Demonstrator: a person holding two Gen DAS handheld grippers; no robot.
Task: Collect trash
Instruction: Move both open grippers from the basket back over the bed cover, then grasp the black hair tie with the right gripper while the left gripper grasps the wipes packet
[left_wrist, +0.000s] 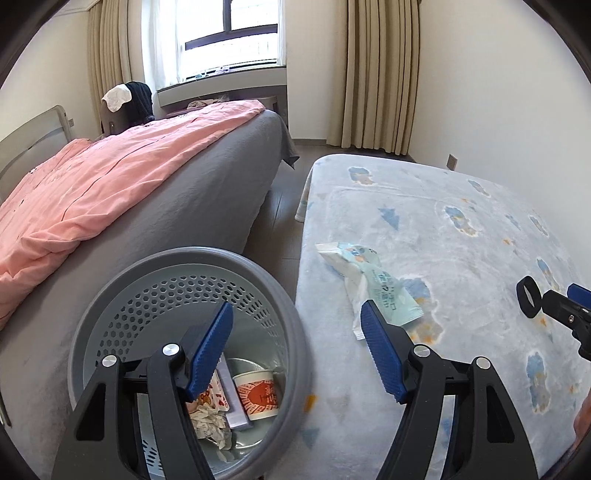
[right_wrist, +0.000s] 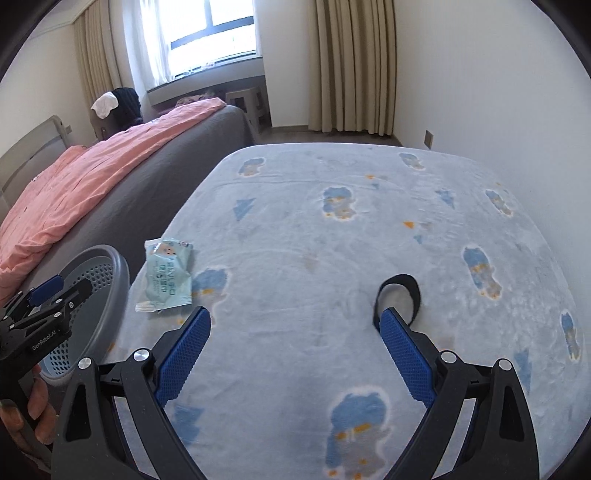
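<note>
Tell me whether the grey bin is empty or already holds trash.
Holds trash: the grey bin contains a paper cup and crumpled paper at its bottom.

Wrapper (left_wrist: 369, 280) on table (left_wrist: 461, 229), bin (left_wrist: 184, 332) left.

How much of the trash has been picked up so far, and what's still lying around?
Done: the grey bin already holds a noodle cup, crumpled paper and other scraps. In hand: nothing; the left gripper and right gripper are both open and empty. Left: the wipes packet and a black ring on the blanket.
</note>
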